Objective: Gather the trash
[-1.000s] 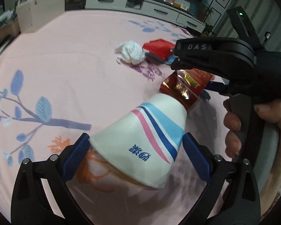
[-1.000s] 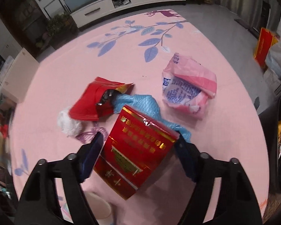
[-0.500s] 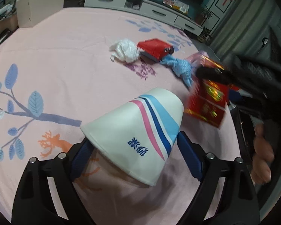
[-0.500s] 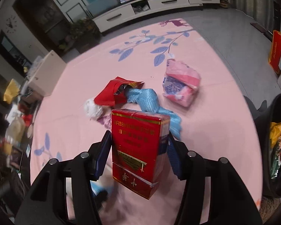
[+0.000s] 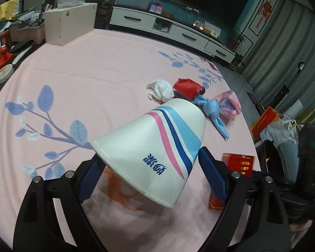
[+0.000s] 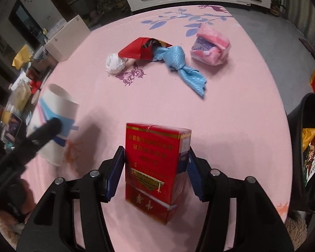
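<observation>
**A:** What is each gripper carrying?

**B:** The left gripper [image 5: 151, 168] has its blue pads spread wide against the sides of a white paper cup [image 5: 155, 149], a cone shape with pink and blue stripes and blue lettering. The cup lies tilted, base pointing away, and its inside is hidden. The right gripper [image 6: 155, 174] is closed about halfway on a glossy red carton [image 6: 156, 168] with gold print, standing upright between the pads, above the pink counter [image 6: 231, 115].

**B:** Farther across that counter, which has a soft cloth cover printed with blue leaves, lies the remaining trash.

**A:** What trash is that?

**B:** A crumpled white tissue ball [image 6: 115, 64], a red foil pouch [image 6: 139, 49] with its mouth open, a twisted blue cloth [image 6: 178, 63] touching the pouch, and a soft pink plastic packet [image 6: 210, 46] well apart.

**A:** Any bin?

**B:** At the right edge, a dark bin [image 6: 308, 147], cut off by the frame, holds a yellow wrapper and other packaging, hard to make out.
</observation>
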Demonstrator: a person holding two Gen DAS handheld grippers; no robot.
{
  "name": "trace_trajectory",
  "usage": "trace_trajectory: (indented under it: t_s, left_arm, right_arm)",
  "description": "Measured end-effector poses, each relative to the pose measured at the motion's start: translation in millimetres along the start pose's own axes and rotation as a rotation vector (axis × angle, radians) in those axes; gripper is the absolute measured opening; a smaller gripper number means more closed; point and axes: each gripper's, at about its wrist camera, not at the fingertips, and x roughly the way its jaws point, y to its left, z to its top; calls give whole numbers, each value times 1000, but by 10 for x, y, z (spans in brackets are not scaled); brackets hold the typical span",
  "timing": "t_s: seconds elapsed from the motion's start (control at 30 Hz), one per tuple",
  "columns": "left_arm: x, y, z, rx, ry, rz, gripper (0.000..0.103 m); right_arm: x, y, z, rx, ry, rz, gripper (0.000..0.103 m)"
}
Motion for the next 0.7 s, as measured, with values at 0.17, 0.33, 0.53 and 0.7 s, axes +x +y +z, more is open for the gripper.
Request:
trace_trajectory:
  t_s: [0.17, 0.33, 0.53, 0.7]
  left_arm:
    - [-60, 51, 43, -12, -21, 9, 88]
    - [-84, 107, 71, -35, -31, 9, 88]
    - [-110, 111, 82, -51, -45, 11, 88]
    - [-106, 117, 80, -57, -48, 15, 88]
  right_arm:
    - [106, 114, 7, -29, -33, -86, 58]
    - [15, 187, -13, -86, -90, -144, 75]
    - [28, 217, -83, -87, -116, -230, 75]
    - [186, 232, -173, -95, -102, -276, 74]
